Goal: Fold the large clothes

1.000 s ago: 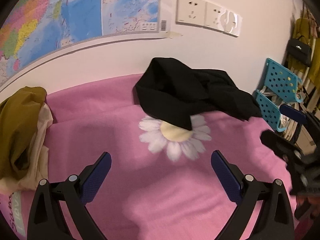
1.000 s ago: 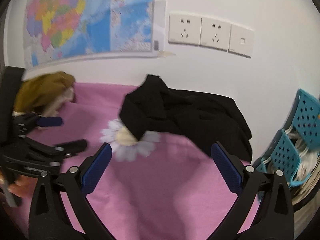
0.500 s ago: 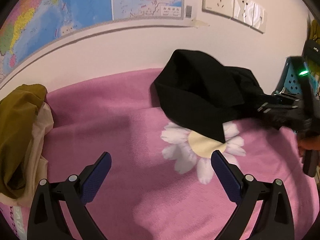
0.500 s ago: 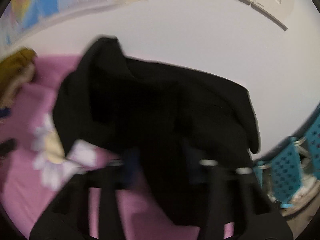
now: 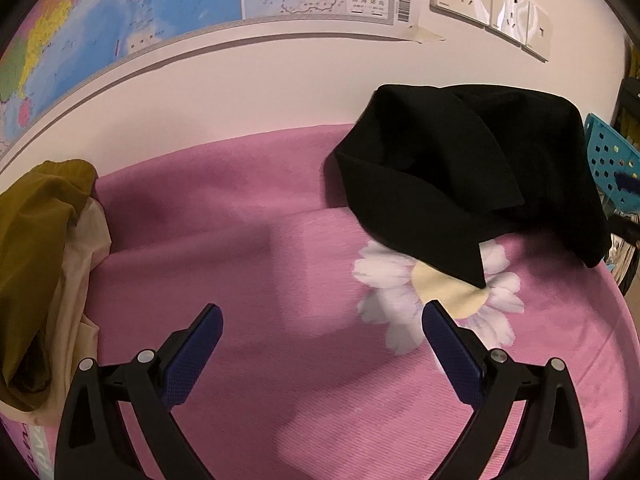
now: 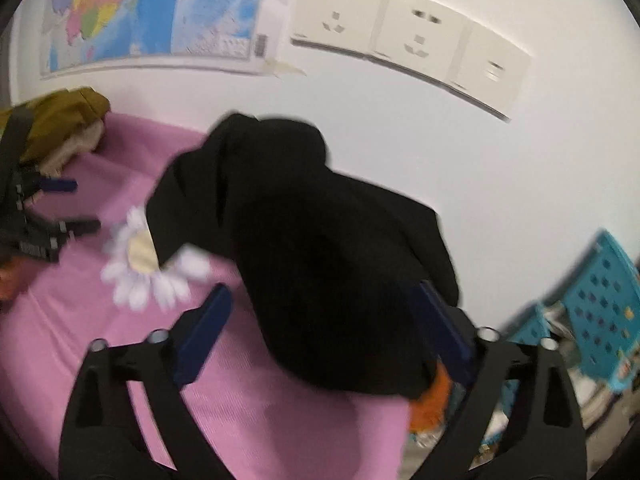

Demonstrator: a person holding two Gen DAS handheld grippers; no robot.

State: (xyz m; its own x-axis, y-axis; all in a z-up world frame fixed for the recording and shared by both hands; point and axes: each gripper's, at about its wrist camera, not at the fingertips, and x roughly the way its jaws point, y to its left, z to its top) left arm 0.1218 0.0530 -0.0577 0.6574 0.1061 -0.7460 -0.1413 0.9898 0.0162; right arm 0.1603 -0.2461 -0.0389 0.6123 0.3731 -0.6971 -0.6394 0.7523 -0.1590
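A crumpled black garment (image 5: 460, 176) lies heaped against the wall at the back right of a pink blanket (image 5: 240, 260) with a daisy print. Its lower corner covers part of the daisy (image 5: 440, 300). My left gripper (image 5: 320, 312) hovers open over bare blanket, short of the garment, with nothing between its fingers. In the right wrist view, my right gripper (image 6: 323, 292) is opening wide and the near fold of the black garment (image 6: 320, 220) lies between the spread fingers, with the pads clear of it. The left gripper (image 6: 52, 220) shows at that view's left edge.
An olive and beige pile of clothes (image 5: 36, 232) sits at the blanket's left end. A blue perforated basket (image 6: 600, 300) stands off the right edge, with something orange (image 6: 432, 400) below the garment. Wall sockets (image 6: 412, 36) and a map (image 5: 160, 20) hang behind.
My right gripper went forward to the black garment, its jaws closed in, and they now stand wide again around the fold. It has left the left wrist view, which has shifted leftward.
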